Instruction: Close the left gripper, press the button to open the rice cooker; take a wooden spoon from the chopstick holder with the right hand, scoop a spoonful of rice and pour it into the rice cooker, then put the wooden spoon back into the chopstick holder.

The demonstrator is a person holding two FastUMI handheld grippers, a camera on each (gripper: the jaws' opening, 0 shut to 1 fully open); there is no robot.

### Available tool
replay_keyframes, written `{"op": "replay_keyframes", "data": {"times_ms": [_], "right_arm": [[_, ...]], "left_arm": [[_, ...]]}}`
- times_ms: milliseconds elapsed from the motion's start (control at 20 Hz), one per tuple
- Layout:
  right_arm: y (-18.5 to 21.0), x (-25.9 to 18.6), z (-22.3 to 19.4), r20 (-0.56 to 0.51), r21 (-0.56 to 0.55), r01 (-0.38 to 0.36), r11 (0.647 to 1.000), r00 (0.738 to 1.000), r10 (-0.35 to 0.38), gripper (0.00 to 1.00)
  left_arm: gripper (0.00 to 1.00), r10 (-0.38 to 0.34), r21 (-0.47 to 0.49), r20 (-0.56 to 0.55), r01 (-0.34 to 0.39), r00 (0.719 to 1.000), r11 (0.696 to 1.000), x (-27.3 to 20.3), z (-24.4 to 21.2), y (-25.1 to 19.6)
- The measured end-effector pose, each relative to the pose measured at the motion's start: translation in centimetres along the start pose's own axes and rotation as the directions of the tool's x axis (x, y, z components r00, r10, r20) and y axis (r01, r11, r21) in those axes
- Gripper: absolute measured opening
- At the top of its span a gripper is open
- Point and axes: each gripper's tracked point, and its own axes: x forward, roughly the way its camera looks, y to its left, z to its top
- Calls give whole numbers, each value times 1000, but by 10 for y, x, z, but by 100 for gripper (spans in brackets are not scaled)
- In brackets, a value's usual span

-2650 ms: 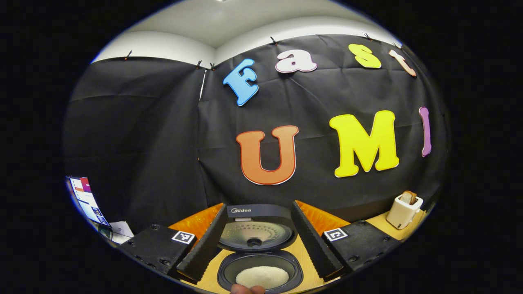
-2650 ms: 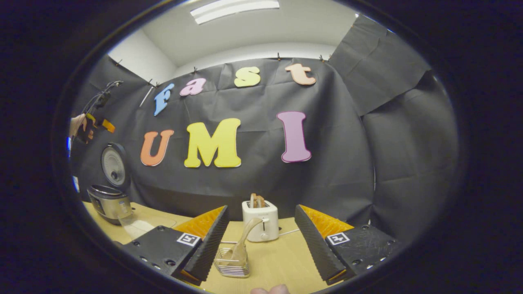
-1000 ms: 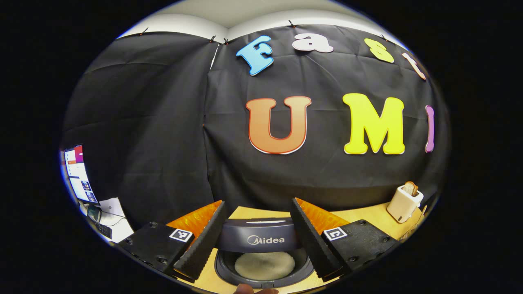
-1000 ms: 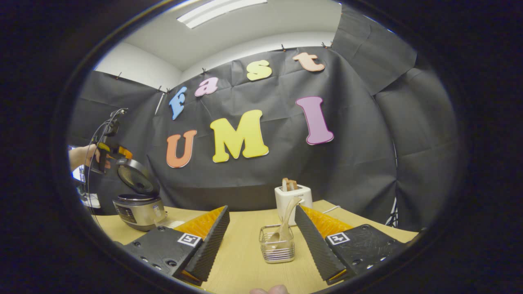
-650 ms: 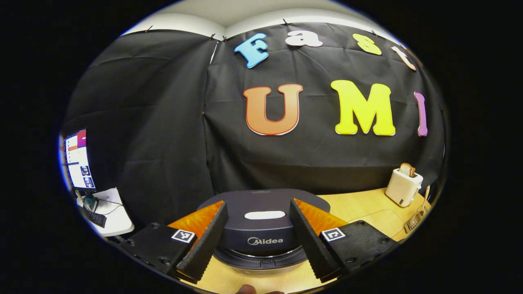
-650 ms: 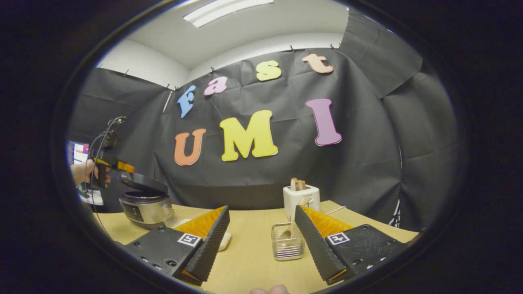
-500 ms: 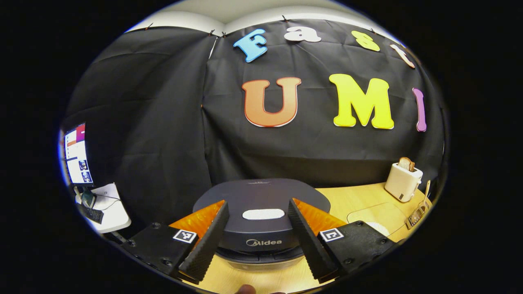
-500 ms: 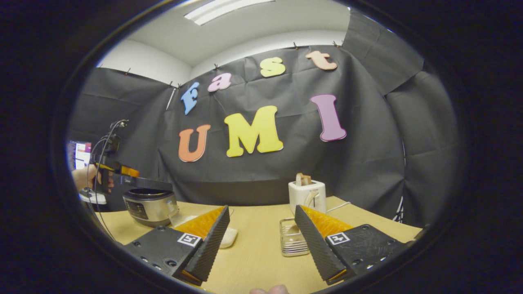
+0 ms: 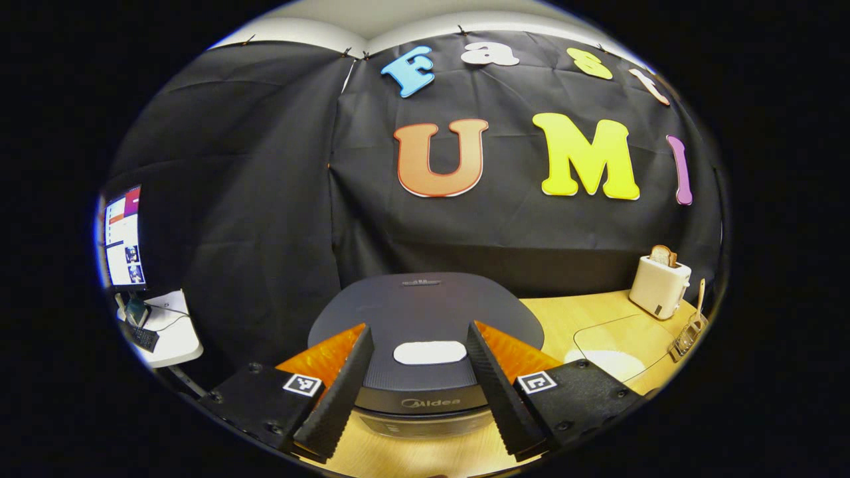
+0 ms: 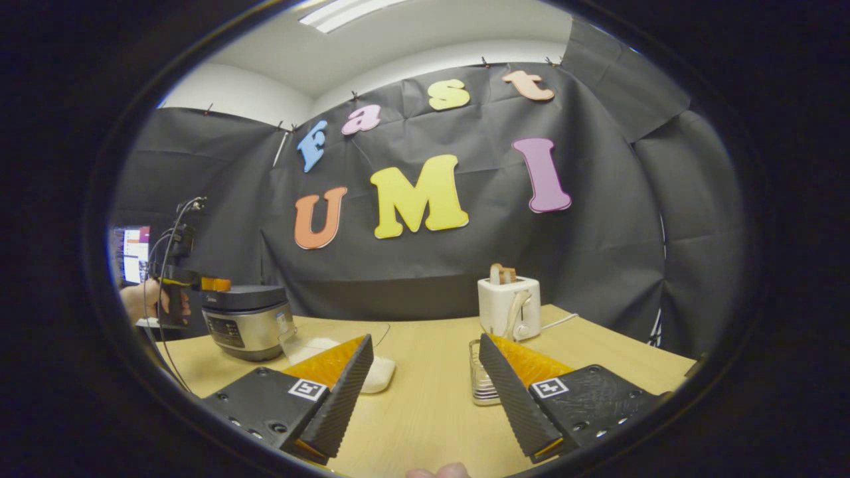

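Light wood-grain table point(image 10: 425, 405) carries one rounded dark rice cooker point(image 9: 425, 312), lid down, lower centre between the spread ribbed fingers of the left gripper point(image 9: 417, 382); right gripper point(image 10: 425, 392) likewise released, one wire chopstick holder point(image 10: 479, 382) beside it.

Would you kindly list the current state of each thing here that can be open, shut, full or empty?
Rice cooker: lid down, shut.
Left gripper: jaws open, over the lid's front edge.
Right gripper: jaws open, holding nothing.
Wooden spoon: standing in its holder.
Chopstick holder: upright on the table, partly behind a finger.
Toaster: bread sticking up from the slot.
Monitor: switched on.
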Motion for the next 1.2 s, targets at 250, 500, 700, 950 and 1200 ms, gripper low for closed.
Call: {"op": "replay_keyframes", "data": {"times_ms": [250,500,700,950,1200], "right_arm": [[18,4,-10,-30,1,-38,999,999,38,95],[5,5,9,27,-47,-19,999,999,20,95],[-7,9,22,56,-34,3,999,998,-2,95],[-24,8,33,86,-36,40,999,996,-37,92],[-39,2,51,128,-35,80,996,989,-75,92]], "left_arm": [[90,14,16,90,-16,996,1000,-1,2,1],[87,92,40,119,-97,989,994,-6,9,7],[100,60,23,184,-65,981,998,-42,38,-25],[100,-16,54,289,1,957,999,-85,75,-81],[100,-80,53,312,67,947,996,-118,76,-137]]}}
